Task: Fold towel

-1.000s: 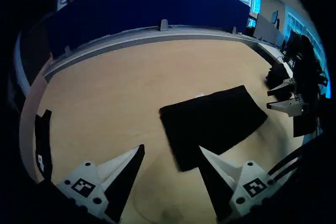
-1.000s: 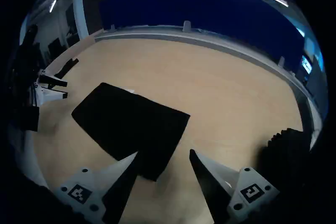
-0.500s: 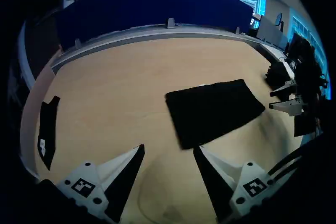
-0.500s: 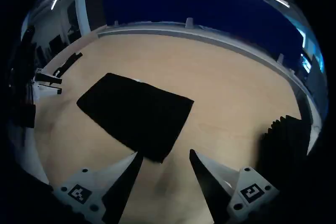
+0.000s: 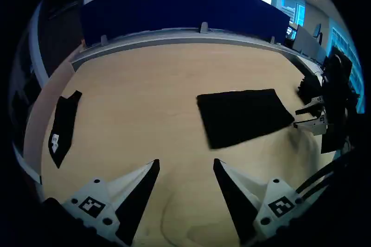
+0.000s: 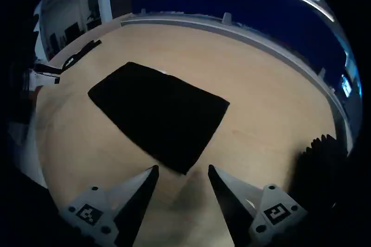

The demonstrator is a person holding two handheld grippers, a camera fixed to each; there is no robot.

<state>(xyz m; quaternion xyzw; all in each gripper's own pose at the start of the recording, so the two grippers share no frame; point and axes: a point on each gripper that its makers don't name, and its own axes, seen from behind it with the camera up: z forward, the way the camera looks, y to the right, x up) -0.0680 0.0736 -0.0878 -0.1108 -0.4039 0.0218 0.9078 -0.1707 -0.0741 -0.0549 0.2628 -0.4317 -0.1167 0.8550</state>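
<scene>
Both the left tool and the right tool, fingers apart and empty, have drawn back. A second ago their tips overlapped the black towel, which now lies flat ahead of them, well clear of the table's far edge. A fold therefore seems to have been released. The towel's long axis runs parallel to that far edge, a near corner pointing at each tool.
</scene>
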